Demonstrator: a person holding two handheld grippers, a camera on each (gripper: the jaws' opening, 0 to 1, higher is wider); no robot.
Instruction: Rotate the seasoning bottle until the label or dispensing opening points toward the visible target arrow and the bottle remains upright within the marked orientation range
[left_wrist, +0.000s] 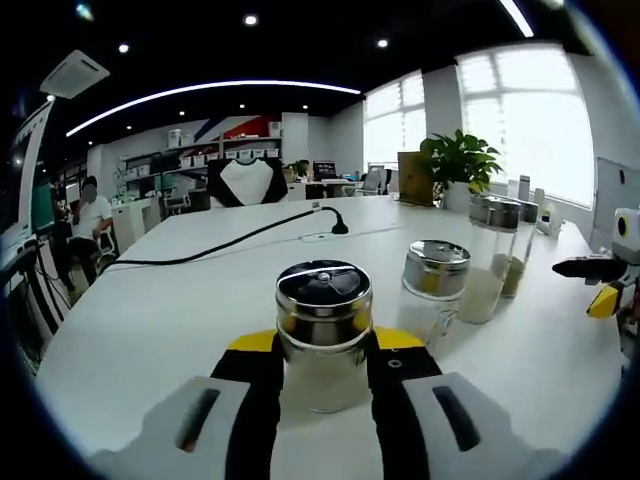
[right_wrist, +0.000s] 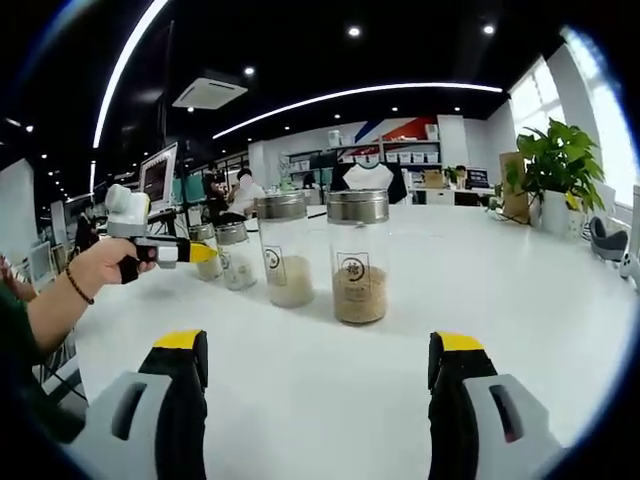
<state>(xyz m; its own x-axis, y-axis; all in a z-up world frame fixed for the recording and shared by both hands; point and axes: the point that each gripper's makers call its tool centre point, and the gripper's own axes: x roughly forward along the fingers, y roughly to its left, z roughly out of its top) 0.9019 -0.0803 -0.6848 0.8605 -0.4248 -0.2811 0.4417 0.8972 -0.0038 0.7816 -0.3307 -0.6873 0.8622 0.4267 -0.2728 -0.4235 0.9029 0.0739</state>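
Item: I am clamping bottle (left_wrist: 322, 335) in left gripper (left_wrist: 323, 385); right gripper (right_wrist: 318, 385) idling agape, empty; twisting due next

I see bright window (left_wrist: 520, 110) daylight and ceiling strip lights (right_wrist: 350, 95), soft shadows on the table (right_wrist: 330, 380), and fisheye bending at edges.
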